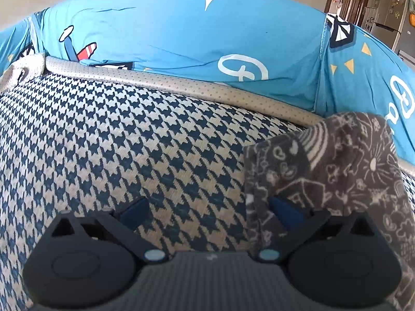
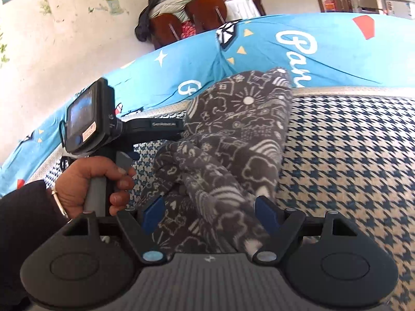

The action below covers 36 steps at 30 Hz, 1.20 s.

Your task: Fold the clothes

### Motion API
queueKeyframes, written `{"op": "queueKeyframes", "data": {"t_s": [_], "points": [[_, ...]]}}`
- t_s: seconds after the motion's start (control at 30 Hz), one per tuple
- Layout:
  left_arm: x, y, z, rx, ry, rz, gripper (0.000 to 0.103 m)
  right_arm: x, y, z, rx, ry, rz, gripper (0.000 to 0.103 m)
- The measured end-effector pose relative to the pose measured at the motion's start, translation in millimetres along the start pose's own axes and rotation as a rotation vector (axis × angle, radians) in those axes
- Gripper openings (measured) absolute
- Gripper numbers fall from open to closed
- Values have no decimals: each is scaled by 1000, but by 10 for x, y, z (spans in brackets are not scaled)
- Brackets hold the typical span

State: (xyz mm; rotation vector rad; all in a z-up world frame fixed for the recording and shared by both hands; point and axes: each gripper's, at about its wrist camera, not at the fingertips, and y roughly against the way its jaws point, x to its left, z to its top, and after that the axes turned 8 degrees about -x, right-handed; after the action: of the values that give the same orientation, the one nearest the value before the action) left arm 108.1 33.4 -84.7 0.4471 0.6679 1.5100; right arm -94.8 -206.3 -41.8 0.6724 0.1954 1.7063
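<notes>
left tongs (image 1: 210, 211): apart, one tip over the grey patterned garment (image 1: 326, 171), no clamp | right tongs (image 2: 211, 213): apart, garment bunched between the tips, unpressed | garment lies on houndstooth mat (image 1: 116, 140), near its far edge | blue sheet (image 1: 181, 31) beyond | hand (image 2: 90, 181) grips left handle

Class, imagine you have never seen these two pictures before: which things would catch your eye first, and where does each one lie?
First, the grey doodle-print garment, bunched on the blue-and-cream houndstooth mat, with its near end between the open fingers of the right tool. Behind it lies a bright blue cartoon bedsheet. At left, a hand grips the left tool's handle.
</notes>
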Motion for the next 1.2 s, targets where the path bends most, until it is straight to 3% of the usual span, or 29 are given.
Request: {"op": "queueKeyframes", "data": {"t_s": [0.33, 0.8, 0.97, 1.2], "points": [[23, 458, -15, -58, -40, -10, 103, -171, 602, -243, -96, -114, -126, 77], [86, 1178, -467, -41, -131, -104, 103, -304, 967, -591, -106, -141, -329, 77], [107, 1314, -601, -39, -136, -122, 103, -342, 956, -660, -95, -114, -353, 77], [100, 1441, -794, -29, -149, -141, 103, -425, 859, -735, -89, -132, -295, 77]]}}
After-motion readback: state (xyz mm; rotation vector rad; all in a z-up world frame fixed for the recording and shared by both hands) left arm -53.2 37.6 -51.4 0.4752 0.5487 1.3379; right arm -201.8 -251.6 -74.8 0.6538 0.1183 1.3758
